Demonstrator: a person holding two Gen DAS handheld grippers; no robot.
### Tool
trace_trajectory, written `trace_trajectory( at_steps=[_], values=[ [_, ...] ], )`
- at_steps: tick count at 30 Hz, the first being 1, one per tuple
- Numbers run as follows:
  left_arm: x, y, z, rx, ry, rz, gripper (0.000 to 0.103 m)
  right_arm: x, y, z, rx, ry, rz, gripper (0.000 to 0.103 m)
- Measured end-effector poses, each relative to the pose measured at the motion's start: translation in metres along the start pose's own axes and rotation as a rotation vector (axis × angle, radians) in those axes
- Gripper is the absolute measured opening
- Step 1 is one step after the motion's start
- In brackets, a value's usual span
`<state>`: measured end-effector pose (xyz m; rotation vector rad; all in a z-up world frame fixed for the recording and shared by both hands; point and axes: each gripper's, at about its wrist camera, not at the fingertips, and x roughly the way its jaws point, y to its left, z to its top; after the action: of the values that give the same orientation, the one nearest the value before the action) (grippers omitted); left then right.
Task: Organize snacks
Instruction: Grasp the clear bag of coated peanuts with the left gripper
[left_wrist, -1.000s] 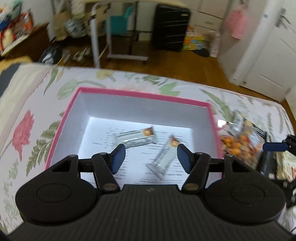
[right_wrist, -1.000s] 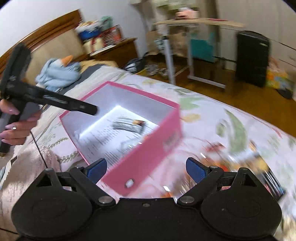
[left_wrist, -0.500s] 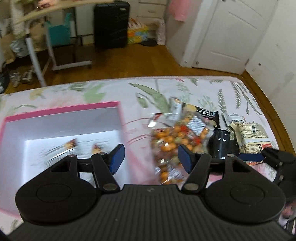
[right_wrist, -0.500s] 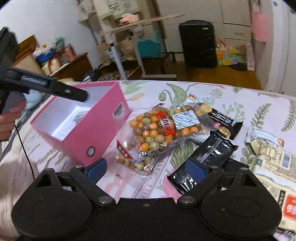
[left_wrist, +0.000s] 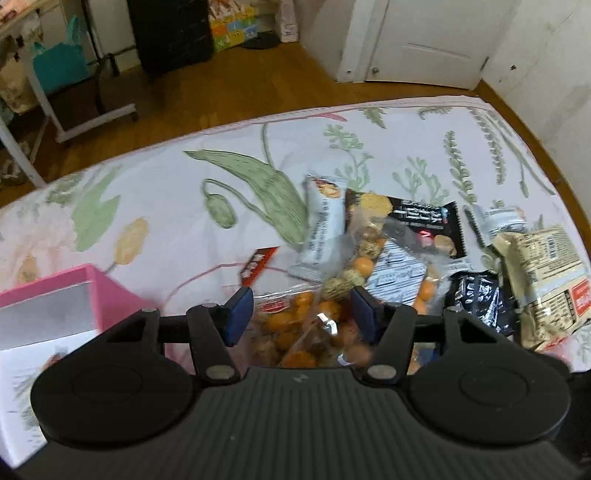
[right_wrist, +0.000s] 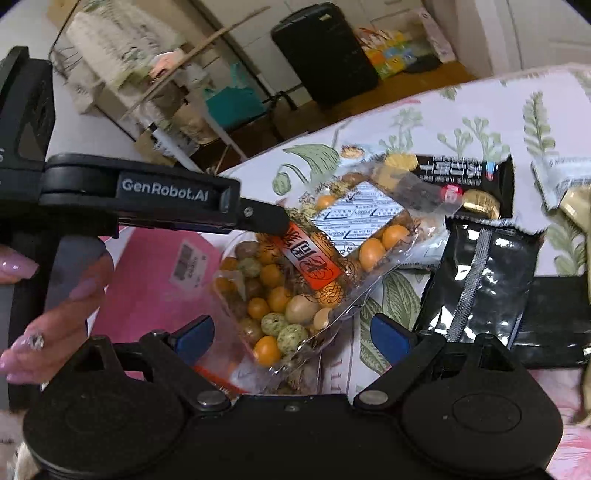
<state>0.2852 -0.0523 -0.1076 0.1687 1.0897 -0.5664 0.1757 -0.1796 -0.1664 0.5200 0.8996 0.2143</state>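
A clear bag of orange and green coated nuts (right_wrist: 295, 291) lies on the floral bedspread, its near end between the open fingers of my right gripper (right_wrist: 291, 336). My left gripper (left_wrist: 300, 317) is open too and hovers over the same bag (left_wrist: 306, 325); its finger shows from the side in the right wrist view (right_wrist: 258, 218). The pink box (left_wrist: 74, 291) is at the left, its side also in the right wrist view (right_wrist: 155, 280). A white bar (left_wrist: 321, 229), black packets (right_wrist: 480, 280) and a beige packet (left_wrist: 543, 273) lie to the right.
The bed's far edge (left_wrist: 332, 110) drops to a wooden floor (left_wrist: 236, 85) with a black suitcase (right_wrist: 325, 55), a rolling desk leg (left_wrist: 44, 107) and a white door (left_wrist: 424, 40). A hand with painted nails (right_wrist: 55, 314) holds the left gripper.
Both grippers have swung right, away from the pink box, and closed in on the nut bag. The box with two bars inside has slid to the left edge of view.
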Motion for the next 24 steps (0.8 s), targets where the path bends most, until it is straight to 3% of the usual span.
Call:
trace_trajectory(
  at_steps=[2,3,8,15,24],
  values=[
    [0.005,-0.001,0.001,0.011,0.035,-0.070,0.043,0.004,0.003,-0.002,-0.015,-0.032,-0.010,0.094],
    [0.005,-0.001,-0.001,0.006,0.052,-0.103,0.041,0.006,0.005,-0.003,-0.025,-0.042,-0.025,0.094],
    [-0.002,-0.014,-0.012,0.056,0.087,-0.088,0.041,0.004,0.009,-0.002,-0.056,-0.042,-0.014,0.094],
    [-0.010,-0.017,-0.026,-0.002,0.169,-0.108,0.045,-0.007,0.028,-0.015,-0.176,-0.020,-0.030,0.094],
    [-0.029,-0.032,-0.053,-0.043,0.211,-0.100,0.045,-0.028,0.030,-0.027,-0.189,-0.037,-0.045,0.091]
  ],
)
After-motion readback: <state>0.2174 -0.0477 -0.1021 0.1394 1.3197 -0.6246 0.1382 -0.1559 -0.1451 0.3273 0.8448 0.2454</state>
